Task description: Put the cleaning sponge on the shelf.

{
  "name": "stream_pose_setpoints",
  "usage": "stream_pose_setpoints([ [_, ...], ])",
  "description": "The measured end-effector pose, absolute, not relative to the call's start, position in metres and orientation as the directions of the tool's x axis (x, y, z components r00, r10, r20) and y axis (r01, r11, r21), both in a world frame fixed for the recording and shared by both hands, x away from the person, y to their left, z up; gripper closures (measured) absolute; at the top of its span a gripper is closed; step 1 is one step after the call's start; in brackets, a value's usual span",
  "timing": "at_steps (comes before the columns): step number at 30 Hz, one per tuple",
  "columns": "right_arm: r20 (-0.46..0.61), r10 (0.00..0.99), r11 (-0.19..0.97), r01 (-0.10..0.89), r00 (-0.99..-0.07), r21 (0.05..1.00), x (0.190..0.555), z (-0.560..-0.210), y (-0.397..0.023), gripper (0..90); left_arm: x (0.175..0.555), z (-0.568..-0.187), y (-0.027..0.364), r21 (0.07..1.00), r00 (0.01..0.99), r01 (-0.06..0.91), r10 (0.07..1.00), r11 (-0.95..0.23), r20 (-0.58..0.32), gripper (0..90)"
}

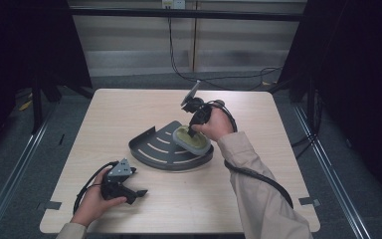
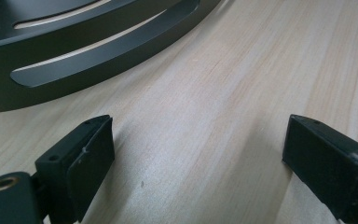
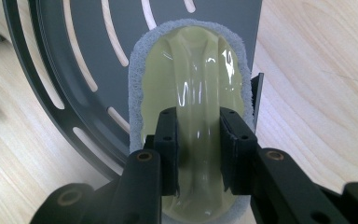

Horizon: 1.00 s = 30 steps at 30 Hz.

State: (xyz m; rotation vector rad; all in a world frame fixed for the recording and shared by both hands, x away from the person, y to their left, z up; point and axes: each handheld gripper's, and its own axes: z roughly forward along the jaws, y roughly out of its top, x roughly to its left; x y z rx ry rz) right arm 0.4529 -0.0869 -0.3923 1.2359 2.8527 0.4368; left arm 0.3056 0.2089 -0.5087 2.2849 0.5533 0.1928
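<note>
My left gripper (image 1: 140, 193) rests on the bench (image 1: 258, 199), near the front left edge and well apart from the rack (image 1: 151, 149), which serves as the landmark here. Its jaws are spread wide with nothing between them; in the left gripper view the bare bench surface (image 2: 205, 121) lies between the pads, and the slotted curved wall of the rack (image 2: 98, 56) stands just beyond them.

The rack is a dark, quarter-round metal tray with slots, set at the middle of the bench.

The scrubber (image 3: 191, 84), a yellow-green oval with a raised handle ridge and a grey sponge border, lies at the right side of the rack, partly on its slotted floor and partly over its straight right edge.

My right gripper (image 3: 198, 154) comes down on the scrubber from above. Its jaws are pinching the handle ridge, one pad on each side.

Status, as I judge it: the grasp on the scrubber is made. I cannot tell whether the scrubber bears on the rack or is slightly raised. Remaining: move the scrubber to its intended place and release. The left gripper has no part in the work at this point.
</note>
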Motion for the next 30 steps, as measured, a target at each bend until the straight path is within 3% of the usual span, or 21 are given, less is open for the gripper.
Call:
stream_pose_setpoints([
  [30,0.122,0.721,0.643,0.724,-0.682,0.250,0.451,-0.410,-0.086,70.9,0.305,-0.509,0.209,0.716,0.894,0.331,0.447,-0.615,-0.029,8.5],
])
